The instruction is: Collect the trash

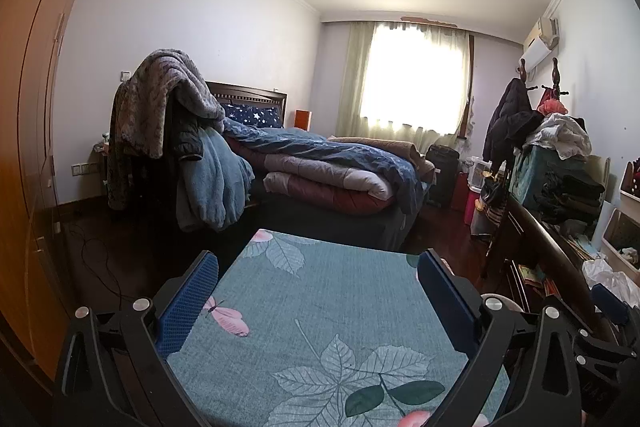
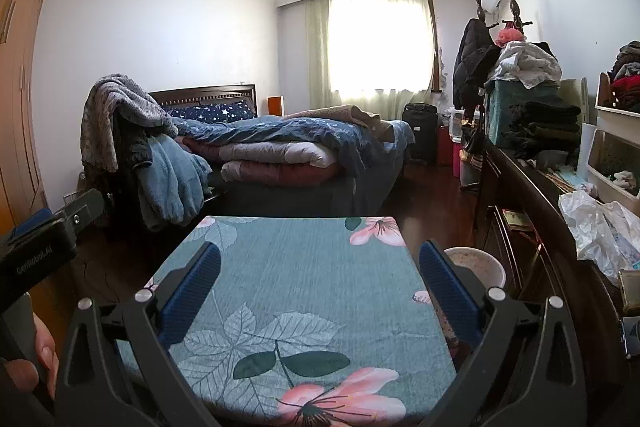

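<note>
1. Bedding is heaped on the bed (image 1: 340, 183) at 12 o'clock, beyond everything else; it plays no visible part in the job.
2. Floral cloth covers the table (image 2: 304, 267) that fills the near foreground under both tools; no trash shows on it.
3. Clutter lines the dark sideboard (image 2: 532, 211) at 3 o'clock, where a crumpled plastic bag (image 2: 596, 227) lies; I judge it either trash or the sack for it, and cannot tell which.
4. A pale bin (image 2: 476, 263) stands just beside the table at 2 o'clock, probably set close for drop-offs; its contents are unclear.
5. Left gripper (image 1: 318, 297) hovers over the cloth, jaws spread wide with nothing between them.
6. Right gripper (image 2: 320, 287) is likewise agape and unloaded, level with the left, which fits either a start or a finished round.
</note>
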Demonstrator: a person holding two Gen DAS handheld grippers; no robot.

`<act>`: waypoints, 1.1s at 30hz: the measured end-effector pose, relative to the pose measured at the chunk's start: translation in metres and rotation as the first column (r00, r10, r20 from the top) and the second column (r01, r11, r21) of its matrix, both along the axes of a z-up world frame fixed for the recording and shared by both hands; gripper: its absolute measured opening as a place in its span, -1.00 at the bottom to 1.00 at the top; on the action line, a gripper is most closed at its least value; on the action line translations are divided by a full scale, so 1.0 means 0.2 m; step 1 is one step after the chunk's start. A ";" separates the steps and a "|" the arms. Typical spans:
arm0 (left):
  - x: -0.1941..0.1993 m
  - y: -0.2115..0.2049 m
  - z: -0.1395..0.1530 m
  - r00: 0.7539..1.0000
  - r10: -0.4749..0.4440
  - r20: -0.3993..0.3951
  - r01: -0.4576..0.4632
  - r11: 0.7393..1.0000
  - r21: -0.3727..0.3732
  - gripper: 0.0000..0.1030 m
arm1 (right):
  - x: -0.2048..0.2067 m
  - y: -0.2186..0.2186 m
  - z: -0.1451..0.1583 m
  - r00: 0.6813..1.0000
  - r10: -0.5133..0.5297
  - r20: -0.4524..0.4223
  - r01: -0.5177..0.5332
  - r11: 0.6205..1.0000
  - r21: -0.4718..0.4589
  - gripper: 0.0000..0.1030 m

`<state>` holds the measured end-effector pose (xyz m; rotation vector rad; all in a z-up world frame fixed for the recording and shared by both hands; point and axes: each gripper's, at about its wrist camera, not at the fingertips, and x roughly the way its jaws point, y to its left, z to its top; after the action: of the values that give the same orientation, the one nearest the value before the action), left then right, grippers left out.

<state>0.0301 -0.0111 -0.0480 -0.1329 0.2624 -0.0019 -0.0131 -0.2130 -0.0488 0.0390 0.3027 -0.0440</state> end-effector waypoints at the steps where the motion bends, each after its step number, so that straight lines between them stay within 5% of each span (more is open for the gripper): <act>1: 0.00 0.00 0.00 1.000 0.000 0.000 0.000 1.000 -0.001 0.93 | 0.00 0.00 0.00 1.000 0.002 -0.001 -0.002 1.000 -0.001 0.93; 33: 0.02 -0.03 -0.06 1.000 -0.010 -0.021 0.010 1.000 -0.001 0.93 | 0.05 -0.02 -0.06 0.999 0.004 -0.035 -0.003 1.000 0.002 0.93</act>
<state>0.0351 -0.0174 -0.0599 -0.1324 0.2843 -0.0108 -0.0024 -0.2175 -0.0614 0.0396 0.3374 -0.0410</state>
